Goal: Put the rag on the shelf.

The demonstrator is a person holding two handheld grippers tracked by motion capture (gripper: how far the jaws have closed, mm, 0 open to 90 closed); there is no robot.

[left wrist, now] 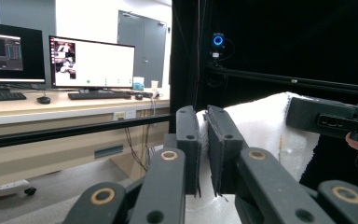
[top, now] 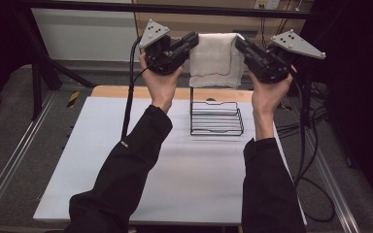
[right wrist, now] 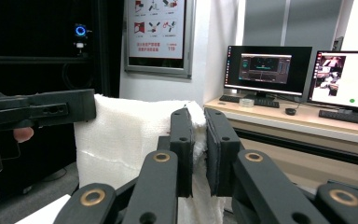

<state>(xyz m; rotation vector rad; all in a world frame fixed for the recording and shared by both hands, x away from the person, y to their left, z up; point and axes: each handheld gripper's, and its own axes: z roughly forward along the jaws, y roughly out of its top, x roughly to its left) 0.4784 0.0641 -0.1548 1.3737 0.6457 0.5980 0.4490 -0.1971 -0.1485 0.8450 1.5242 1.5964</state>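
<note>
— Tools first: what are they doing?

— Left tool [top: 190,42] pinches the top left corner of the white towel [top: 215,60], and the right tool [top: 242,46] pinches the top right corner. Both gripper views show the jaws clamped with cloth between them, so each is closed on the towel.

— Where does the towel sit?

— Held up in the air, stretched flat between the two tools, hanging above the far edge of the desk [top: 126,170] and just over the black wire rack [top: 217,119] (a small stand with an upright frame behind it).

— Which step is this?

— I'd judge it the carry, towel spread and about to be draped. Next move calls for lowering both corners evenly over the rack's top bar, keeping the cloth taut.

— And the room?

— White desk surface, bare apart from the rack. Dark curtains at the sides; monitors [right wrist: 303,72] on a far bench.
</note>
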